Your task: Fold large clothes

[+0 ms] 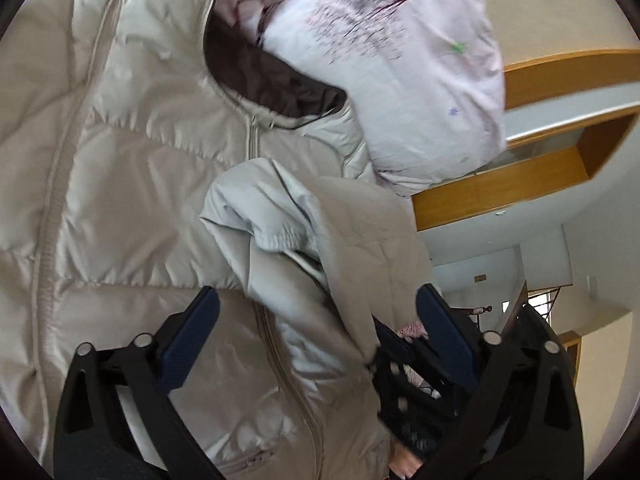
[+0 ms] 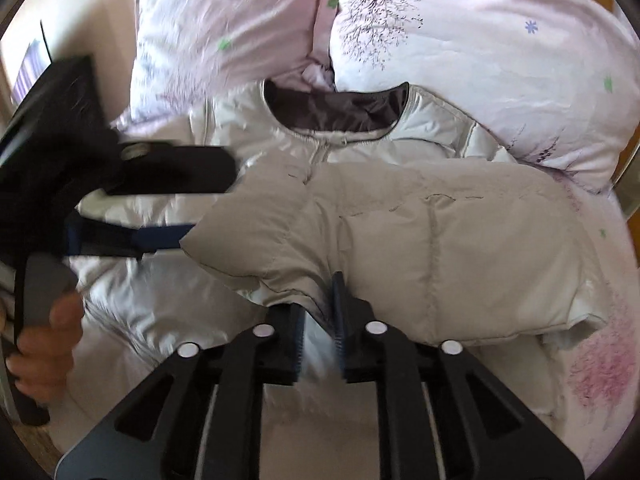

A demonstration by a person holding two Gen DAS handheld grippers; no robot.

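A beige puffer jacket (image 1: 132,184) with a dark brown collar lining (image 1: 264,76) lies front up on the bed. One sleeve (image 2: 420,232) is folded across its chest. My right gripper (image 2: 320,312) is shut on the sleeve's fabric near its lower edge; it also shows in the left wrist view (image 1: 400,360) under the sleeve (image 1: 320,248). My left gripper (image 1: 316,304) is open, its jaws wide apart over the jacket with the sleeve end between them. In the right wrist view the left gripper (image 2: 208,200) reaches in from the left, beside the sleeve cuff.
Pink floral pillows (image 2: 480,52) lie just beyond the collar. The bed sheet (image 2: 600,360) is pink patterned. A wooden bed frame (image 1: 500,196) and a room with a railing show at the right of the left wrist view.
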